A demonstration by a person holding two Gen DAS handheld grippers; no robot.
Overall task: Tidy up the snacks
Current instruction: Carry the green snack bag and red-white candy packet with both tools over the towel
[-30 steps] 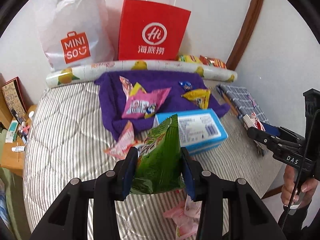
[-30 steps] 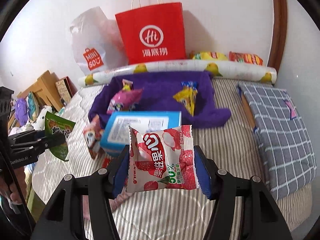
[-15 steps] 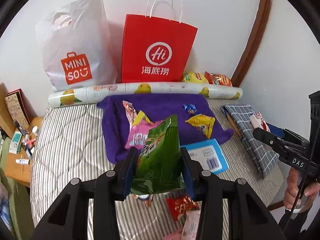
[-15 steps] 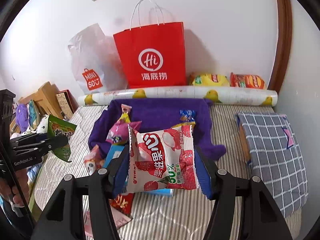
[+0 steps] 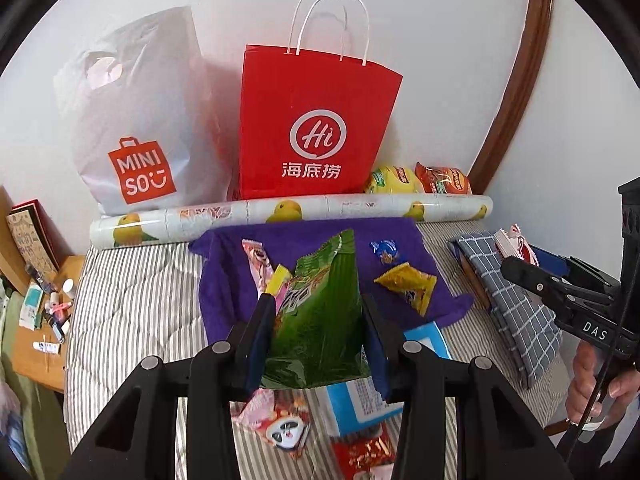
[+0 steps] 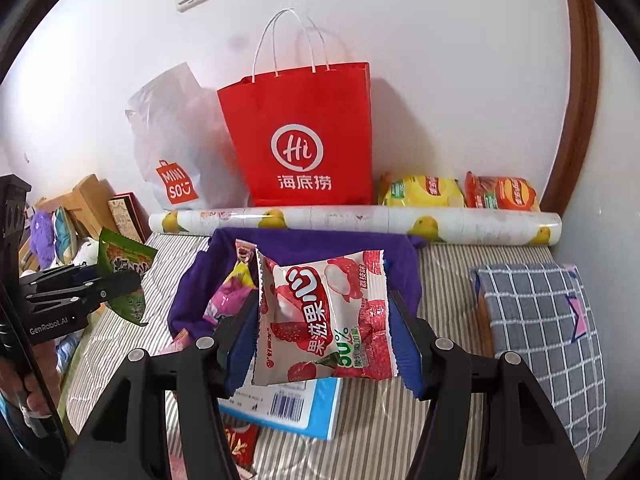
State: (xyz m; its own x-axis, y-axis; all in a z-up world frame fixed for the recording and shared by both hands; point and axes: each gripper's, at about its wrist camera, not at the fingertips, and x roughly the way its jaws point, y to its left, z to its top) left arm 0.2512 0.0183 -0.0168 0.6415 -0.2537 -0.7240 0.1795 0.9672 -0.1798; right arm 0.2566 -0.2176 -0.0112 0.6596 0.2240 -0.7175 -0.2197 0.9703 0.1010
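Note:
My left gripper [image 5: 318, 334] is shut on a green snack bag [image 5: 320, 320], held upright above the striped bed. My right gripper [image 6: 324, 340] is shut on a white and red lychee jelly pack [image 6: 324, 316]. From the right wrist view the left gripper [image 6: 116, 286] and its green bag [image 6: 124, 268] show at the left edge. In the left wrist view the right gripper [image 5: 516, 258] pokes in from the right with the jelly pack [image 5: 514, 244]. A red paper bag [image 5: 316, 124] and a white plastic bag [image 5: 136, 120] stand against the wall.
A purple cloth [image 5: 400, 248] holds a yellow pack [image 5: 406, 286], a blue candy [image 5: 384, 250] and a pink pack [image 5: 258, 262]. A blue box [image 6: 296, 406] and more packs lie on the striped bed [image 5: 132, 288]. A printed roll [image 5: 288, 214], checked cushion [image 6: 540, 320] and chip bags [image 6: 460, 192] sit behind.
Both grippers have risen and drawn back from the bed with their packs. The bags against the wall now show in full, and the blue box has dropped low in both views.

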